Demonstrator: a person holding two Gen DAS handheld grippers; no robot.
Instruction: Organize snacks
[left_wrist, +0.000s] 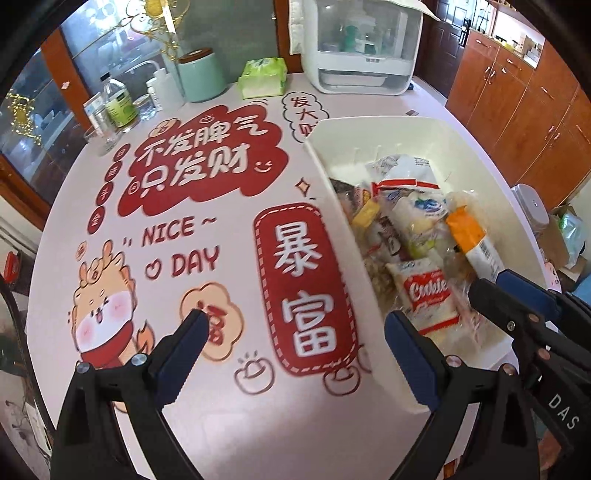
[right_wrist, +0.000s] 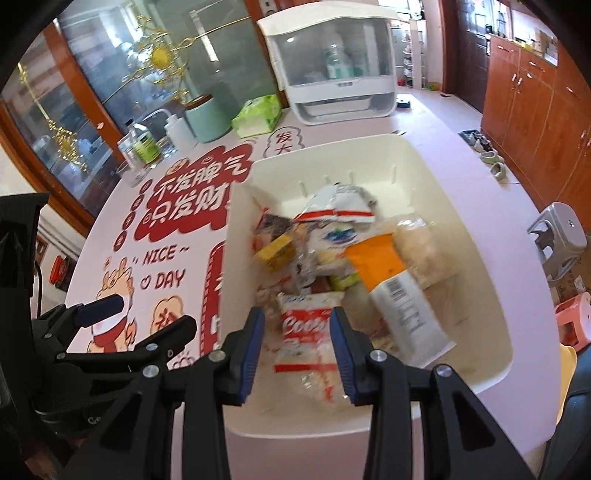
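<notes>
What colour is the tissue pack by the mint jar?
Green tissue pack, clearest in the left wrist view.

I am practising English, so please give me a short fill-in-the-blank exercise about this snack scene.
1. The snacks lie inside a white ____.
2. The cookie pack sits between the fingers of the ____ hand-held gripper.
3. The left hand-held gripper is ____, holding nothing.
4. The tissue pack on the table is ____ in colour.

Missing words: bin; right; open; green
</notes>
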